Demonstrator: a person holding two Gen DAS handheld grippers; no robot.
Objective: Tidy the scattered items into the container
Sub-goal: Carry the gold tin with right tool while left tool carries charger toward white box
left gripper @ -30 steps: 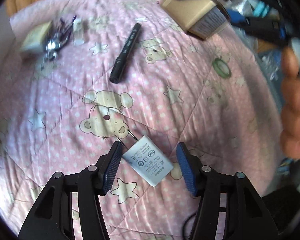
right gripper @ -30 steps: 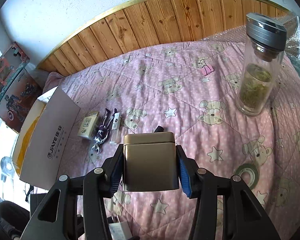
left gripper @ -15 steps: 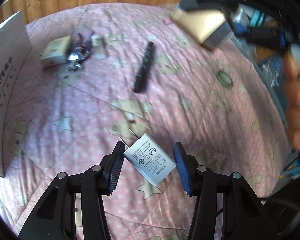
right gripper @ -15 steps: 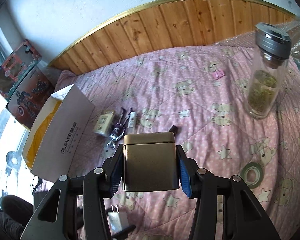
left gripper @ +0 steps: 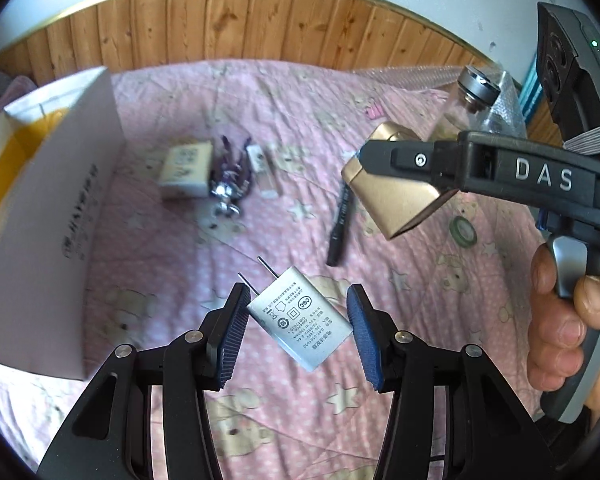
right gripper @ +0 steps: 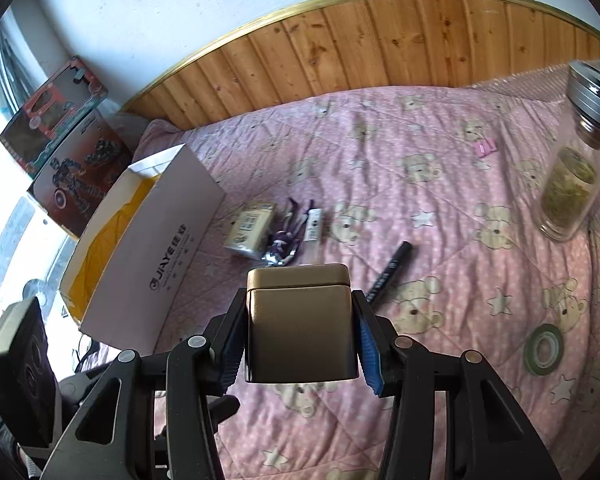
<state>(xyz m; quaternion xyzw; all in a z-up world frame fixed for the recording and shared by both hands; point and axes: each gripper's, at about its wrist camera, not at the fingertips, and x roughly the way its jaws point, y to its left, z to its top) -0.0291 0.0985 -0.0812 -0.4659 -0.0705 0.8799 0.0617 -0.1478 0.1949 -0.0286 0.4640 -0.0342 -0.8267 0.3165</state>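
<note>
My left gripper (left gripper: 296, 334) is shut on a white charger plug (left gripper: 300, 312), held slantwise between the blue pads, prongs pointing up-left, above the pink quilt (left gripper: 300, 120). My right gripper (right gripper: 300, 332) is shut on a gold square tin (right gripper: 300, 312), which also shows in the left wrist view as the gold tin (left gripper: 396, 200) hanging right of centre. The open white cardboard box (left gripper: 52, 220) with a yellow inside stands at the left, and the right wrist view shows the same box (right gripper: 160, 256) left of the tin.
On the quilt lie a small cream box (right gripper: 250, 230), a purple keychain figure (right gripper: 284, 240), a little white bottle (right gripper: 314, 226), a black pen (right gripper: 388, 276), a green tape roll (right gripper: 544, 348) and a pink clip (right gripper: 486, 148). A glass tea bottle (right gripper: 572, 184) stands at the right. A wooden headboard (right gripper: 380, 52) runs behind.
My left gripper closed on the charger and lifted it off the quilt, tilting up so the white box came into view. My right gripper drifted with the gold tin toward the box.
</note>
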